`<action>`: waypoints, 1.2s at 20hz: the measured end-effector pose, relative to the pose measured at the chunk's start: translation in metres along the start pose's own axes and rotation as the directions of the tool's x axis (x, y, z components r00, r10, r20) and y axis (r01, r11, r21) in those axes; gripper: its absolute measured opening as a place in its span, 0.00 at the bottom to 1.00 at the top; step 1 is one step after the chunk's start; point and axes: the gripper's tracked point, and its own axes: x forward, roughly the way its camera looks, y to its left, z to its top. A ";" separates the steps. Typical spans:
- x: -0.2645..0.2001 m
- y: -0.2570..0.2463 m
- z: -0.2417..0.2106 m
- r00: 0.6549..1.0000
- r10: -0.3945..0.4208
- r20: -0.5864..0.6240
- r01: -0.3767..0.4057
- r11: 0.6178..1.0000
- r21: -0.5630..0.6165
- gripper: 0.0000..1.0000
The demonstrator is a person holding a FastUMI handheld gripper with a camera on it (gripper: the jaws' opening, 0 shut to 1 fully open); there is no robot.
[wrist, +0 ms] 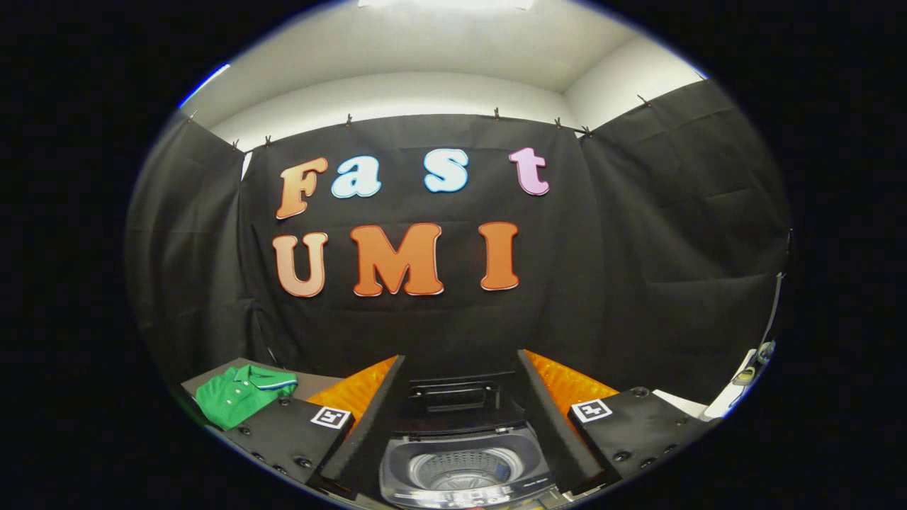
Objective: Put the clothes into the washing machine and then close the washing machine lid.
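Gripper (460,425): fingers spread wide, holding nothing, poised above the machine's open top.
Washing machine (464,471): sits between the two fingers and just below them, drum exposed.
Lid (453,397): raised, standing upright at the back of the machine, just ahead of the fingers.
Green shirt (241,393): folded polo with a striped collar, lying on a grey surface (312,384) to the left of the left finger, well apart from the machine.
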 end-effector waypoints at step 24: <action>0.034 0.406 -0.165 0.862 0.353 -0.362 -0.355 0.933 0.065 0.98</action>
